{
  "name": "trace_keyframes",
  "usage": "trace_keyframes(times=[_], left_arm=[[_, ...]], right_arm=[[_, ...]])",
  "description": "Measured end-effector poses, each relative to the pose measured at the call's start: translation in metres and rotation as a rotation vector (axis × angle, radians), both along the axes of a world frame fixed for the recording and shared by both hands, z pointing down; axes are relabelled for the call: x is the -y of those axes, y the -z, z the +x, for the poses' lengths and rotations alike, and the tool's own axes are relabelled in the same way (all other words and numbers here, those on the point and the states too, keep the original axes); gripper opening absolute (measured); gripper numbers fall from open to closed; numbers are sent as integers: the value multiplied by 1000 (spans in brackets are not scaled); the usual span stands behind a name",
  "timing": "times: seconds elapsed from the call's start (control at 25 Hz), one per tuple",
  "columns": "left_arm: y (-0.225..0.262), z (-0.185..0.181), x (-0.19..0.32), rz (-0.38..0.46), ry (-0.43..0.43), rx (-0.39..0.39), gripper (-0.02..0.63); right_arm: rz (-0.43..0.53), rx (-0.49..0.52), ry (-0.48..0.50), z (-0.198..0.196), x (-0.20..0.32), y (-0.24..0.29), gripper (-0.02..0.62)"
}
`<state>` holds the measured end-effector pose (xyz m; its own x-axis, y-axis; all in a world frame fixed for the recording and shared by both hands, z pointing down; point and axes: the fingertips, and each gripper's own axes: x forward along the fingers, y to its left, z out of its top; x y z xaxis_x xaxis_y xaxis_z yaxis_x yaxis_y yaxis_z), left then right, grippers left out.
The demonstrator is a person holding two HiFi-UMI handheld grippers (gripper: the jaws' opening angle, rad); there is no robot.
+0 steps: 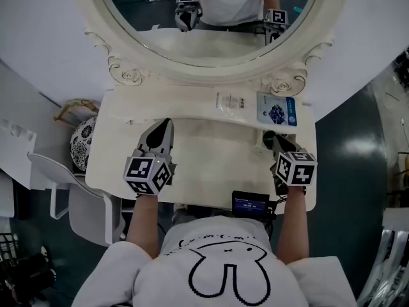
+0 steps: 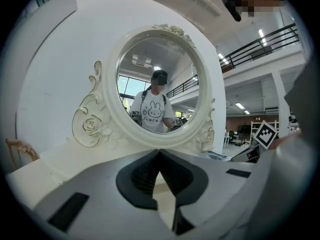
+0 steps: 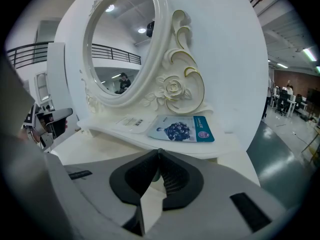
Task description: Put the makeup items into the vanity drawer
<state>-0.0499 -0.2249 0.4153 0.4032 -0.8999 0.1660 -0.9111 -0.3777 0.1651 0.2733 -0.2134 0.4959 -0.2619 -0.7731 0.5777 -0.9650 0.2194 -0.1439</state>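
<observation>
Lying beyond right hand-held gripper (image 3: pixel 159 156): sachet (image 3: pixel 182 129)

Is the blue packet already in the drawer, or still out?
Out: the blue packet lies flat on the vanity shelf, beside a white packet.

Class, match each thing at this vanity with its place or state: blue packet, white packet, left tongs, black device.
Things:
1 blue packet
2 white packet
3 left tongs
4 black device

Places or states:
A at the front edge of the tabletop
B shut, nothing between them
C at the right end of the shelf under the mirror
D on the same shelf, just left of the blue one

Pairs: 1-C; 2-D; 3-B; 4-A
</observation>
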Motion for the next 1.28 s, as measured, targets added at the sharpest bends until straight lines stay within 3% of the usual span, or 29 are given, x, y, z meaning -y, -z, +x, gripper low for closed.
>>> trace_keyframes(times=[0.32, 0.6, 0.72, 0.88, 1.28], left_arm=[[-6, 0, 4, -12, 20, 9, 5], [-6, -1, 1, -17, 18, 13, 5], [-7, -2, -1, -19, 15, 13, 5], [-6, -3, -5, -19, 18, 11, 5], [-7, 8, -23, -7, 56, -14, 5]], right_arm=[[-89, -18, 5, 6, 1, -27, 14], [-91, -12, 23, 1, -2, -29, 56], [-51, -23, -4, 4, -2, -21, 56], [11, -14, -22, 6, -3, -5, -6], [265, -104, 96, 2, -8, 40, -9]])
